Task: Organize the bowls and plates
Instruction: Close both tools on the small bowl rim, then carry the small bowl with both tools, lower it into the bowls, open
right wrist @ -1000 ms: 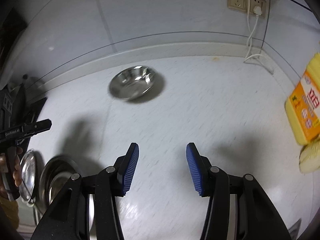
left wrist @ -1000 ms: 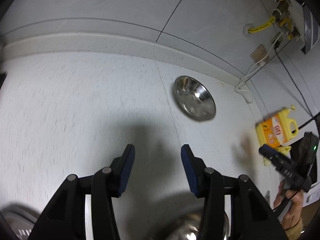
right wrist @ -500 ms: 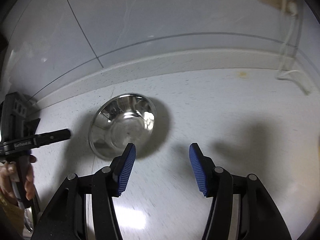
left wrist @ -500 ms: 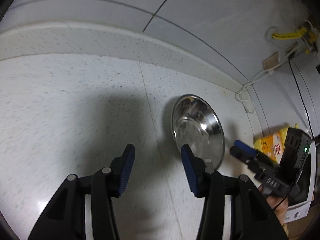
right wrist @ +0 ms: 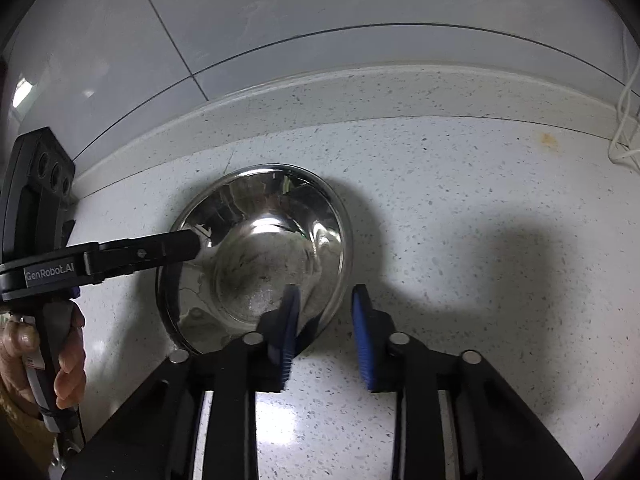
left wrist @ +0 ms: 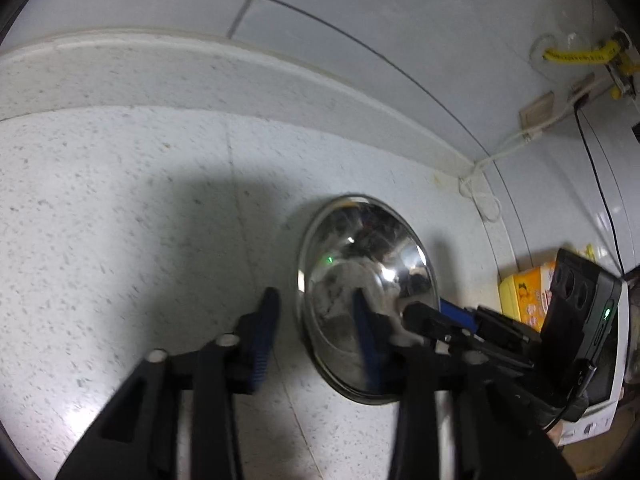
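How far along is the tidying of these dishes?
Nothing looks tidied yet. In hand: the left claw and right claw are closing on opposite rims of the steel bowl, which sits on the counter. Left: lifting it and stacking it elsewhere.

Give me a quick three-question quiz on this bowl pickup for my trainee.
1. True or false: the steel bowl sits upside down on the counter.
2. What lies between the right tongs' fingers? A the bowl's rim, B nothing, C a spoon.
3. Which tongs straddle the bowl's rim: left tongs, right, or both?
Key: 1 false. 2 A. 3 both; their jaws are closing with the rim between them, not yet pinched.
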Tool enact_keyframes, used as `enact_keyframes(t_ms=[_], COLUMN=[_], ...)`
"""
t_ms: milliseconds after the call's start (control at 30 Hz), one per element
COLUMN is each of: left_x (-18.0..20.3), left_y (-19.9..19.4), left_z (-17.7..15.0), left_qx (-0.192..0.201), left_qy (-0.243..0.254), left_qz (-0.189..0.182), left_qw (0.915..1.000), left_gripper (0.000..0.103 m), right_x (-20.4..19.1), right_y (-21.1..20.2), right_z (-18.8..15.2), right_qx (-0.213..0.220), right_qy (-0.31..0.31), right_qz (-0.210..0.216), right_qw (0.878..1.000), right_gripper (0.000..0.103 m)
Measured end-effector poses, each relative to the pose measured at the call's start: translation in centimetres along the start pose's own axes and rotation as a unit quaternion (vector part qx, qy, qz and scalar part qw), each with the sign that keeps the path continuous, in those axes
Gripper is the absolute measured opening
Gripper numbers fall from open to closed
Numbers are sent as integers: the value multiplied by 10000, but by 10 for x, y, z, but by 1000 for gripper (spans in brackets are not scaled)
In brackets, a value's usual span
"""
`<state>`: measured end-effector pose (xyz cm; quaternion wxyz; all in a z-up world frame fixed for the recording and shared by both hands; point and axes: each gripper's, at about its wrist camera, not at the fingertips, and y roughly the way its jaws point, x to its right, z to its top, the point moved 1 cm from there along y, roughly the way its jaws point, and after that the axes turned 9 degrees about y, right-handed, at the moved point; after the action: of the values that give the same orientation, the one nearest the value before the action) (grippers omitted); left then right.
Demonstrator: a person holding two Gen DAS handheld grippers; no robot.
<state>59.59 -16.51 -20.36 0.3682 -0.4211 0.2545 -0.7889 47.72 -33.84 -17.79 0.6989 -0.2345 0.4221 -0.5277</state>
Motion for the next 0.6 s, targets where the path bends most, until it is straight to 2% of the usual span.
enact_keyframes(t_ms=[100, 200, 400, 600], left_x=[8, 14, 47, 86], left_y=[2, -1, -8, -21], left_z=[-8, -18, -44, -74], left_qx=[-149, -236, -438, -579], left_qy=[-24, -114, -17, 233], left_qz=[-173, -360, -512, -665], left_qw=[9997, 9990, 9977, 9958], left_gripper=[19, 15, 15, 15], right_x=[-3, -2, 2, 8], right_y=[-5, -12, -32, -63], right_z=[-3, -8, -19, -54], right_qx=[-52, -108, -195, -189], right_qy=[-47, -84, -77, -83], right_qz=[47, -84, -146, -276], right_qw=[10000, 9999, 9997, 9994], right_gripper=[18, 18, 17, 17])
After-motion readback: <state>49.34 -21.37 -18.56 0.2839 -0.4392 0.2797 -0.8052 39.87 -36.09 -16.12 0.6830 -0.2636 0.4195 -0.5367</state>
